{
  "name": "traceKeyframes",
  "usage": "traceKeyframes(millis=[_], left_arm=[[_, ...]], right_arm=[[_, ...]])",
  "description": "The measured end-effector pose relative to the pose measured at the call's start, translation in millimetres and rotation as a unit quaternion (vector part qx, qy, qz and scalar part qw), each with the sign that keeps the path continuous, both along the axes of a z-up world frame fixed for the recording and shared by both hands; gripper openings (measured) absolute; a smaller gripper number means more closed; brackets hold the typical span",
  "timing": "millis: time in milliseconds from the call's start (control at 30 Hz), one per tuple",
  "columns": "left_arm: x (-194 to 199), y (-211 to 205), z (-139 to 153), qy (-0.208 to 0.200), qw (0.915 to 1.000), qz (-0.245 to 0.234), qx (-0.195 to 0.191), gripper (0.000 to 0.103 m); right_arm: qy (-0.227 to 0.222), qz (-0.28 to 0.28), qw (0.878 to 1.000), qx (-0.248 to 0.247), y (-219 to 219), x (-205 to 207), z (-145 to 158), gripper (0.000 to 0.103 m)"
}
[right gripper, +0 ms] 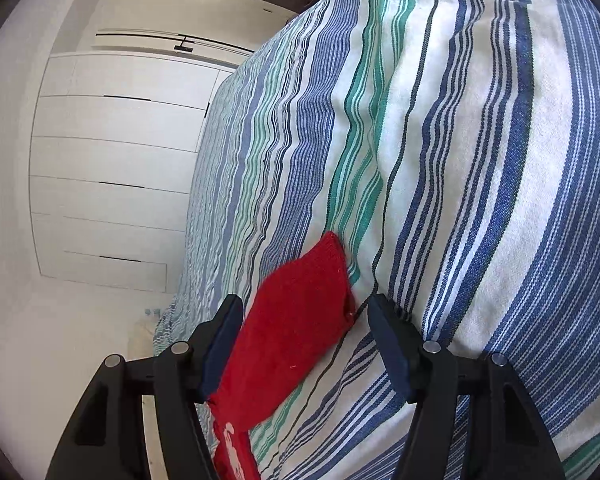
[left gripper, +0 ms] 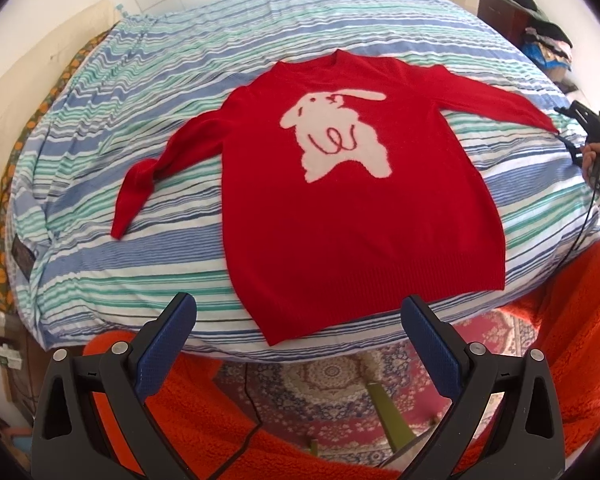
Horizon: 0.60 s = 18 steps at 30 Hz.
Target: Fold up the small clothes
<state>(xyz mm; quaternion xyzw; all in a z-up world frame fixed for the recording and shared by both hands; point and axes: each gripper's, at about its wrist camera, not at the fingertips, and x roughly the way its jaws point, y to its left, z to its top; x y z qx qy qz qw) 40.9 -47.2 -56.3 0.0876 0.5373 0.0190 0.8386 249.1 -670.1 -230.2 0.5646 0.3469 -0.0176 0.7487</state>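
A red sweater [left gripper: 340, 220] with a white rabbit on its front lies flat and face up on the striped bed cover [left gripper: 140, 92], both sleeves spread out. Its hem reaches the near edge of the bed. My left gripper [left gripper: 298, 308] hovers open just above that hem, with nothing between its fingers. My right gripper [left gripper: 562, 130] is at the tip of the right sleeve, held by a hand. In the right wrist view the right gripper [right gripper: 305, 300] stands open with the sleeve cuff [right gripper: 300, 320] lying between its jaws; the pads are not pressing on it.
Orange fluffy fabric [left gripper: 580, 320] and a patterned rug [left gripper: 332, 380] lie below the bed's near edge. A dark dresser piled with clothes [left gripper: 540, 28] stands at the far right. White wardrobe doors [right gripper: 112, 160] are beyond the bed.
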Motion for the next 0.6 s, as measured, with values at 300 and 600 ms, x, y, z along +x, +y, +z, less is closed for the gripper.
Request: traceKeyframes(millis=[300, 600], left_arm=[[-1.2, 6.1, -3.1, 0.002, 0.9999, 0.01, 0.005, 0.102], [1.6, 23.8, -17.6, 0.011, 0.9996, 0.025, 0.007, 0.102]], right_arm=[[0.087, 0.105, 0.977, -0.165, 26.8, 40.7, 17.1, 0.009], [0.149, 0.105, 0.934, -0.308, 27.7, 52.6, 20.5, 0.013]])
